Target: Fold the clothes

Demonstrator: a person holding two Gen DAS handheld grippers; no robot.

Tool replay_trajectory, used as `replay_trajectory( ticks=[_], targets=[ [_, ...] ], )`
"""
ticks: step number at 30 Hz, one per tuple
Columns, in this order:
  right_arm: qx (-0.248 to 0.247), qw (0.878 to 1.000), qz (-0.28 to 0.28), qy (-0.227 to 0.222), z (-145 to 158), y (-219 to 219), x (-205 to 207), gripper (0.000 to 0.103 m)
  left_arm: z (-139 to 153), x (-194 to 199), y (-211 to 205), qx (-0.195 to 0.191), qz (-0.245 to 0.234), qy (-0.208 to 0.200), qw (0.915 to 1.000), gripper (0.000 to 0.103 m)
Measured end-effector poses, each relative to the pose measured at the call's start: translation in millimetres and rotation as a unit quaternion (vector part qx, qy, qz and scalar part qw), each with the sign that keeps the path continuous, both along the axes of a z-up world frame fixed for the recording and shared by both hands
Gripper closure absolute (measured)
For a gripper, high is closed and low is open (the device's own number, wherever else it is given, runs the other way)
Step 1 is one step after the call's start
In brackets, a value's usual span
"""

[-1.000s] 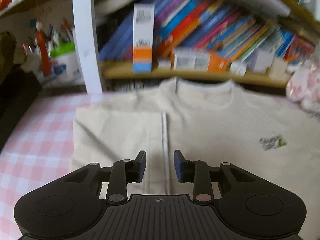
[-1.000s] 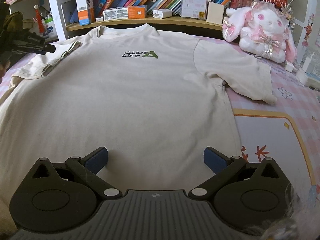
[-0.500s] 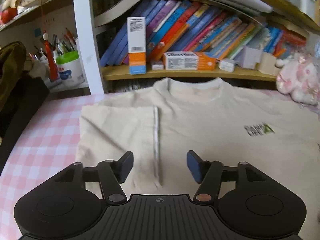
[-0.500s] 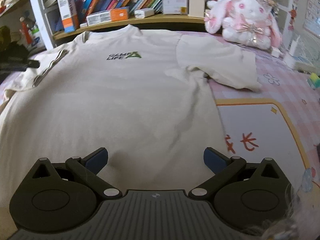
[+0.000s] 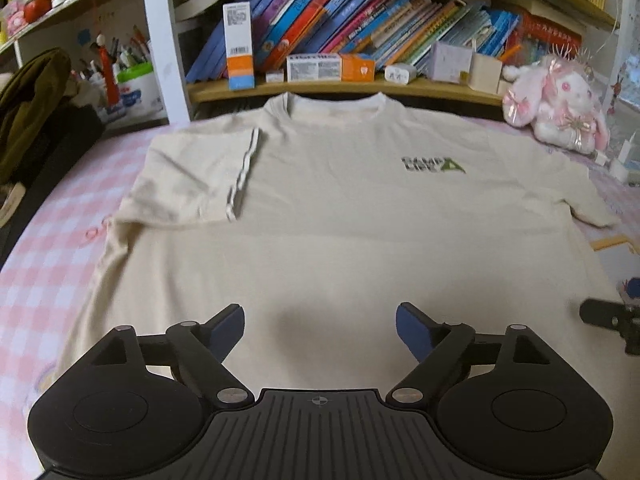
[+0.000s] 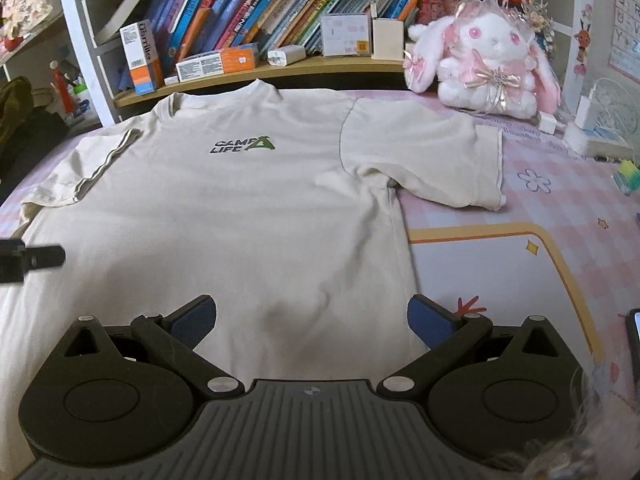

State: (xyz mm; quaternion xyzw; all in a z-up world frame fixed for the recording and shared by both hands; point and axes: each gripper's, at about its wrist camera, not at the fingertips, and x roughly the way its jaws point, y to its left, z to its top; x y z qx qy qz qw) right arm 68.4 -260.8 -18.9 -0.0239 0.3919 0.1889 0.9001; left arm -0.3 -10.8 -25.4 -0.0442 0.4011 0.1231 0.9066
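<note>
Across the pink checked surface (image 6: 532, 200) lies the beige T-shirt (image 5: 340, 224), front up, its collar toward the bookshelf (image 5: 340, 88) and its hem toward the two grippers. It is spread flat so that each side can be turned in over the chest in its turn. One sleeve, the folded sleeve (image 5: 192, 176), already lies turned in over the shoulder with its white-edged cuff pointing toward the middle; I judge this the first fold of the job. The other sleeve (image 6: 436, 160) is spread out flat on the surface near the plush rabbit (image 6: 488, 64), so that side looks to be next.

The left gripper (image 5: 320, 324) hangs over the lower body of the shirt. Its jaws have just been opening and now stand wide apart, with nothing between the blue fingers (image 5: 228, 324) but cloth lying flat below; they hold nothing. The wide spread fits a hand that has let go of one fold and is free for the next hold.

The right gripper (image 6: 312, 316) also stands wide open and empty, over the shirt's lower part near the side seam, a sensible place for picking up that side. Whether its fingers (image 6: 428, 320) touch the fabric is hard to tell from this angle; probably they hover just above it.
</note>
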Motion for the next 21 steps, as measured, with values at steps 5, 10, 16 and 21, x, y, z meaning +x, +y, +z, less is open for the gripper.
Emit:
replay_trajectory(
  ticks=[5,10,16,21],
  targets=[
    [-0.005,1.0,-0.007,-0.005,3.1,1.3,-6.9,0.0,-0.1,-6.9,-7.3,0.009,-0.012,0.004,0.9999,0.017],
    [-0.009,1.0,-0.026,-0.01,8.4,7.0,-18.9,0.0,4.1,-14.8,2.1,0.003,-0.021,-0.008,0.9997,0.017],
    [-0.016,0.999,-0.041,-0.023,16.3,19.9,-43.7,0.0,3.9,-26.8,18.2,-0.011,-0.033,-0.016,0.9993,0.017],
    [-0.026,0.997,-0.067,-0.028,20.1,25.1,-65.0,0.0,-1.2,-35.1,25.1,-0.025,-0.057,-0.017,0.9979,0.016]
  ],
)
